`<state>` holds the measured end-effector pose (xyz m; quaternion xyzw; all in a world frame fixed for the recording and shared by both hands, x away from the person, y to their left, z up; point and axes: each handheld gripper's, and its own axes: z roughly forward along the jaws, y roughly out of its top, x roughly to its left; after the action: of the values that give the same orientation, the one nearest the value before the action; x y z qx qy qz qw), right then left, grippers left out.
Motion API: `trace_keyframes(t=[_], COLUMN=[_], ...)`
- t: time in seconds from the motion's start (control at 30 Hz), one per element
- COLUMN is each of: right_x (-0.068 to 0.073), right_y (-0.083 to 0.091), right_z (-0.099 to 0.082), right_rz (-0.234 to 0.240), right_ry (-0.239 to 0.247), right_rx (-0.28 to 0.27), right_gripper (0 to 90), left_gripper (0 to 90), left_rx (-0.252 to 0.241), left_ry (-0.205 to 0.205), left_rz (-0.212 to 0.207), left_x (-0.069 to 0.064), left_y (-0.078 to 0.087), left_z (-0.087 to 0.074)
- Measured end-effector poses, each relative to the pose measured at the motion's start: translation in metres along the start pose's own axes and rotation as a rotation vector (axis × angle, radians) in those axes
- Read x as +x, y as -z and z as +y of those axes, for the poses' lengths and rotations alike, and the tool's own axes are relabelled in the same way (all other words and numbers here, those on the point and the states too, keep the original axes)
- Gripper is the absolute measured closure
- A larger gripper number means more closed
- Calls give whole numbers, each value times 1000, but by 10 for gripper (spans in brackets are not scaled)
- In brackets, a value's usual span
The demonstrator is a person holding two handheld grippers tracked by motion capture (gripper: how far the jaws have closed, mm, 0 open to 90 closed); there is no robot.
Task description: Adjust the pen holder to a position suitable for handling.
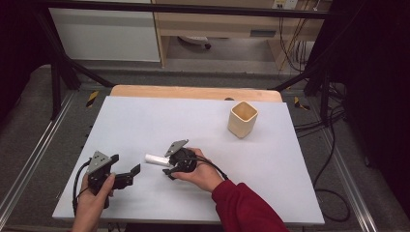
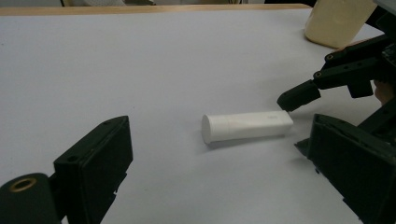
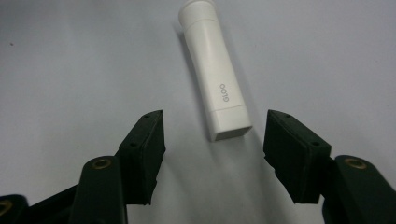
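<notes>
My right gripper (image 3: 212,140) stands with jaws spread wide, the square end of the white tube (image 3: 213,67) lying flat between their tips (not touching either). My left gripper (image 2: 219,172) is spread too, nearby. The beige cup (image 1: 242,119) sits well apart on the table (image 1: 145,121).

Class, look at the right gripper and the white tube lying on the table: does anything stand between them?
Nothing visible does. The right gripper, jaws open, faces the white tube's squared end across bare table.
</notes>
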<state>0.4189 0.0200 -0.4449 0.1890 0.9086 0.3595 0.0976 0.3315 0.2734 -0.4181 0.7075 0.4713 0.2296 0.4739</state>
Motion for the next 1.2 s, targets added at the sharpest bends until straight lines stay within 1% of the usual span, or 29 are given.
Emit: trace_keyframes(t=[0.13, 0.17, 0.2, 0.23, 0.43, 0.47, 0.53, 0.63, 0.7, 0.73, 0.83, 0.87, 0.93, 1.03, 1.13, 1.2], right_x=[-4, -5, -5, -6, -6, -6, -7, -9, -9, -9, -9, -7, -6, -7, -7, -7], right_y=[-4, -6, -6, -8, -12, -13, -13, -13, -14, -14, -14, -14, -14, -14, -13, -10], right_z=[1, 2, 2, 3, 5, 5, 5, 5, 5, 5, 5, 5, 5, 5, 6, 5], right_rz=[8, 13, 13, 20, 31, 36, 36, 41, 44, 44, 46, 46, 46, 48, 58, 68], right_ry=[-11, -14, -14, -14, -5, -12, -7, -9, 3, 3, 13, 38, 45, 41, 18, 13], right_rx=[-9, -13, -13, -15, -18, -16, -16, -20, -28, -28, -29, -25, -23, -24, -18, -6], right_gripper=[451, 475, 475, 504, 544, 558, 560, 594, 630, 630, 670, 701, 705, 708, 710, 711], left_gripper=[71, 71, 71, 71, 71, 72, 71, 72, 72, 72, 72, 73, 73, 73, 75, 75], left_rx=[0, 0, 0, -1, -2, -2, -1, 0, -1, -1, -1, -1, -5, -4, -3, -4], left_ry=[0, 0, 1, 2, 1, 1, 2, -1, 0, -1, -1, 0, 2, 6, -1, -12], left_rz=[1, 1, 0, -1, -5, -6, -6, -6, -7, -7, -8, -10, -9, -8, -8, -7], left_x=[1, 1, 1, 1, 0, 0, 0, 0, 0, 0, 0, 0, 1, 2, 1, -1], left_y=[1, 1, 0, 0, 0, 0, 0, 0, 0, 0, 0, 0, 1, 1, 1, 0], left_z=[0, 0, 0, 0, 0, 0, 0, 0, 0, 0, 0, 0, 0, 0, 0, 0])
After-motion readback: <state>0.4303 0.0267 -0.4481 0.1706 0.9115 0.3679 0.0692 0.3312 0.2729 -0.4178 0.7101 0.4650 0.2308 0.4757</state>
